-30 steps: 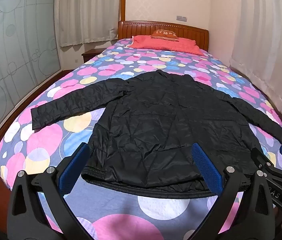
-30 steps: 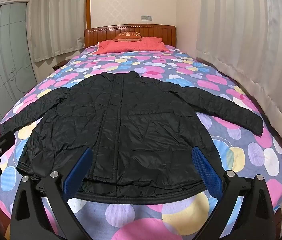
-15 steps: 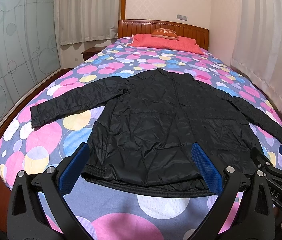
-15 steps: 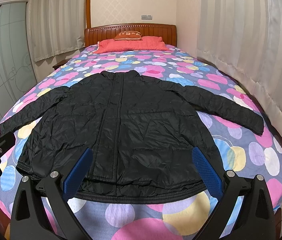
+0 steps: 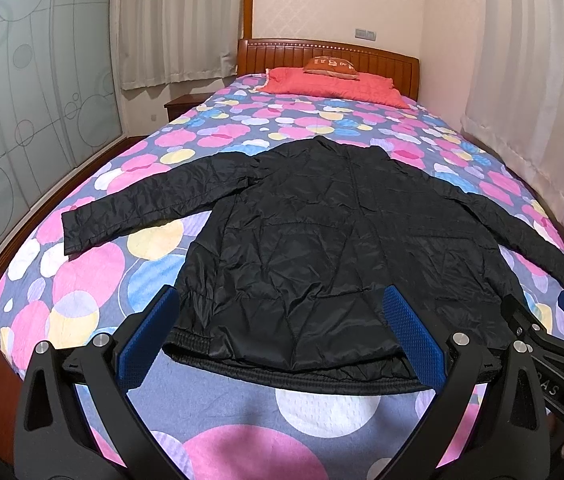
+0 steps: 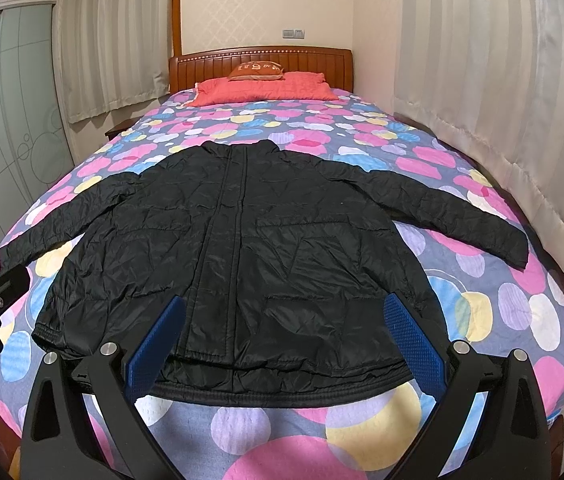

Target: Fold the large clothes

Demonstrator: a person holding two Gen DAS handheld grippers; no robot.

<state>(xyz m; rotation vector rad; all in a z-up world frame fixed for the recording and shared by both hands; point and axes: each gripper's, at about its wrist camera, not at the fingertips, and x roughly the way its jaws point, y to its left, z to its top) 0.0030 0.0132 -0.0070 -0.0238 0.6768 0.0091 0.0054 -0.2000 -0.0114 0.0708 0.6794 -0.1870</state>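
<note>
A large black puffer jacket lies flat and front up on the bed, both sleeves spread out, hem toward me; it also shows in the right wrist view. My left gripper is open and empty, held above the hem's left part. My right gripper is open and empty, held above the hem's right part. Neither touches the jacket. The right gripper's body shows at the right edge of the left wrist view.
The bed has a bright circle-patterned cover. A red pillow and wooden headboard are at the far end. Curtains hang close on the right; glass wardrobe doors stand on the left.
Both grippers have drifted slightly back and up from the jacket; the view has shifted a little. The jacket has not moved and the jaws stay open.
</note>
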